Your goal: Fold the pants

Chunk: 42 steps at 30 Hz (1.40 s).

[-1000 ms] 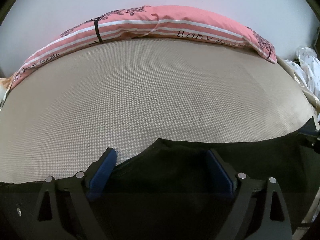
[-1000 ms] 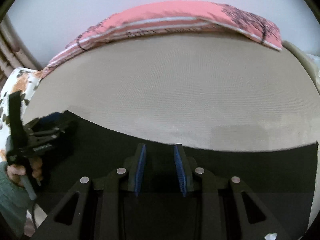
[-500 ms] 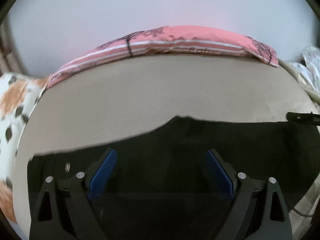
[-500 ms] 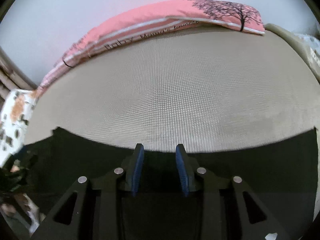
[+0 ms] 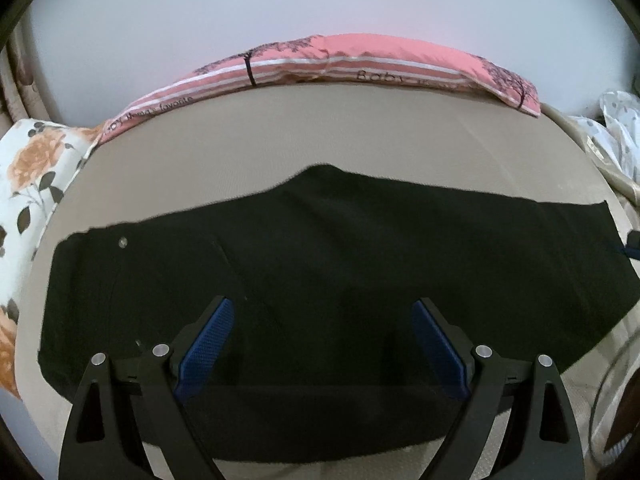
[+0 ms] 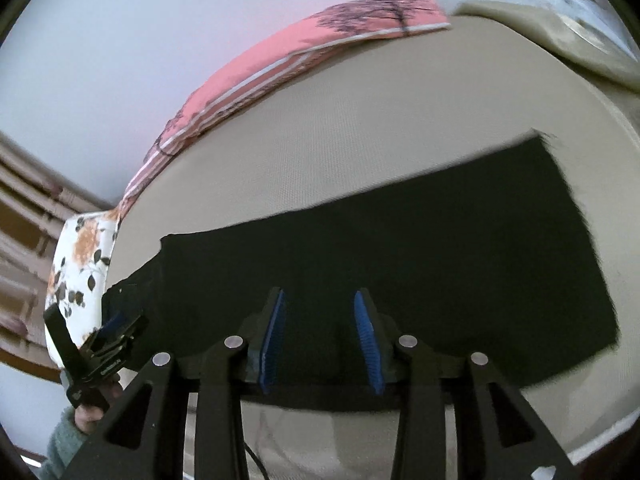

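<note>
The pants (image 5: 340, 272) lie flat on the bed (image 5: 320, 132), a long black shape stretched sideways just ahead of both tongs. Their near edge passes under the tong frames in both views and is partly hidden there.

The left tongs (image 5: 322, 344) are spread wide with nothing between the blue pads (image 5: 208, 336), poised over the middle of the cloth; whether the tips touch it is hard to tell. A small pale button (image 5: 123, 242) shows ahead and to the left of them. The cloth's right end is cut near the rim of the view, where a dark scrap of the other tool pokes in.

The right tongs (image 6: 320, 336) are also parted, more narrowly, and grasp nothing (the pads hang over the cloth's near edge). To their right the cloth ends in a frayed hem (image 6: 544, 136). Far left, the other tool appears small and blurred, with a hand below it.

Beyond the pants a pink pillow (image 5: 360, 64) lines the far side of the bed, and a floral cushion (image 5: 28, 172) sits at the left, half cut off.
</note>
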Each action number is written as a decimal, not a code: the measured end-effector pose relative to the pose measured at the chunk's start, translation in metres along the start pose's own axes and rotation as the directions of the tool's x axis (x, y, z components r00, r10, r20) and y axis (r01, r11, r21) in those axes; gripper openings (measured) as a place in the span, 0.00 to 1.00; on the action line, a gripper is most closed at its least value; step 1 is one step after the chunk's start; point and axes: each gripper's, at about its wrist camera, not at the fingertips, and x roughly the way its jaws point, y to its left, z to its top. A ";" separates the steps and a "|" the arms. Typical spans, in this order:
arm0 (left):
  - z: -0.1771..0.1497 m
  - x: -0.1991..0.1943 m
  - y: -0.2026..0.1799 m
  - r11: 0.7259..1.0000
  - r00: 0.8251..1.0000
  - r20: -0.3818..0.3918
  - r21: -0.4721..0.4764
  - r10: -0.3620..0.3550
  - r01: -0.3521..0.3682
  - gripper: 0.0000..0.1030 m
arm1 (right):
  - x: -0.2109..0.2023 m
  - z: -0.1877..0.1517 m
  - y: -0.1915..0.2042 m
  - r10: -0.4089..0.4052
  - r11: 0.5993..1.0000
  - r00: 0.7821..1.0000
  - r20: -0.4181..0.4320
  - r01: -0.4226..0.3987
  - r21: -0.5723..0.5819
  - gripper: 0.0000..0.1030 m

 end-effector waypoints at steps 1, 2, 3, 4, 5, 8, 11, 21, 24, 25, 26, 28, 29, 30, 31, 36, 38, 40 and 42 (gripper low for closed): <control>-0.002 0.000 -0.002 1.000 1.000 -0.006 -0.006 -0.005 0.005 0.88 | -0.006 -0.005 -0.009 -0.009 1.000 1.000 0.004 0.008 0.020 0.35; -0.004 0.001 -0.003 1.000 1.000 -0.009 -0.009 -0.010 0.010 0.88 | -0.009 -0.009 -0.016 -0.015 0.999 1.000 0.003 0.015 0.034 0.35; -0.007 0.002 -0.005 1.000 1.000 -0.012 -0.013 -0.016 0.016 0.88 | -0.011 -0.011 -0.022 -0.024 0.999 1.000 0.003 0.024 0.046 0.35; -0.010 0.003 -0.006 1.000 1.000 -0.015 -0.014 -0.018 0.018 0.88 | -0.015 -0.016 -0.031 -0.039 0.997 0.999 0.007 0.038 0.069 0.35; -0.013 0.005 -0.008 1.000 1.000 -0.022 -0.014 -0.017 0.017 0.88 | -0.018 -0.018 -0.037 -0.045 0.996 0.999 0.007 0.045 0.083 0.36; -0.019 0.010 -0.007 1.000 0.999 -0.037 -0.014 -0.005 0.004 0.88 | -0.025 -0.025 -0.060 -0.065 0.989 0.998 0.007 0.064 0.136 0.36; -0.026 0.013 -0.003 0.999 0.999 -0.047 -0.035 -0.012 0.010 0.88 | -0.033 -0.027 -0.080 -0.064 0.982 0.998 0.008 0.061 0.181 0.37; -0.042 0.026 0.006 0.998 0.996 -0.086 -0.059 0.015 -0.020 0.88 | -0.053 -0.036 -0.130 -0.105 0.957 0.994 0.016 0.097 0.274 0.38; -0.041 0.026 0.007 0.998 0.996 -0.088 -0.067 0.008 -0.014 0.88 | -0.054 -0.041 -0.142 -0.115 0.951 0.993 0.008 0.107 0.290 0.38; -0.041 0.026 0.007 0.998 0.996 -0.087 -0.068 0.008 -0.014 0.88 | -0.054 -0.042 -0.147 -0.119 0.948 0.993 0.006 0.112 0.299 0.38; -0.042 0.026 0.007 0.998 0.996 -0.087 -0.067 0.009 -0.015 0.88 | -0.054 -0.043 -0.151 -0.117 0.945 0.993 0.006 0.109 0.307 0.38; -0.041 0.025 0.007 0.998 0.996 -0.089 -0.068 0.011 -0.017 0.88 | -0.053 -0.045 -0.158 -0.103 0.940 0.995 0.007 0.096 0.328 0.38; -0.041 0.025 0.007 0.997 0.996 -0.089 -0.069 0.010 -0.016 0.88 | -0.052 -0.045 -0.163 -0.095 0.937 0.995 0.008 0.087 0.338 0.38; -0.040 0.025 0.007 0.997 0.996 -0.090 -0.070 0.009 -0.016 0.88 | -0.051 -0.046 -0.166 -0.090 0.934 0.996 0.010 0.081 0.347 0.38; -0.040 0.025 0.007 0.997 0.996 -0.091 -0.071 0.009 -0.015 0.88 | -0.051 -0.046 -0.171 -0.083 0.931 0.996 0.019 0.071 0.358 0.38; -0.038 0.021 0.005 0.997 0.996 -0.088 -0.077 -0.025 0.018 0.88 | -0.055 -0.043 -0.188 -0.051 0.926 0.996 0.079 0.018 0.377 0.38; -0.037 0.020 0.001 0.996 0.995 -0.094 -0.076 -0.046 0.039 0.88 | -0.052 -0.039 -0.199 -0.012 0.917 0.994 0.105 -0.031 0.398 0.38; -0.035 0.019 -0.005 0.996 0.994 -0.093 -0.071 -0.059 0.052 0.88 | -0.050 -0.036 -0.207 0.028 0.904 0.989 0.143 -0.086 0.418 0.38; -0.033 0.018 -0.010 0.996 0.993 -0.096 -0.063 -0.069 0.063 0.88 | -0.046 -0.030 -0.212 0.068 0.899 0.985 0.159 -0.129 0.417 0.38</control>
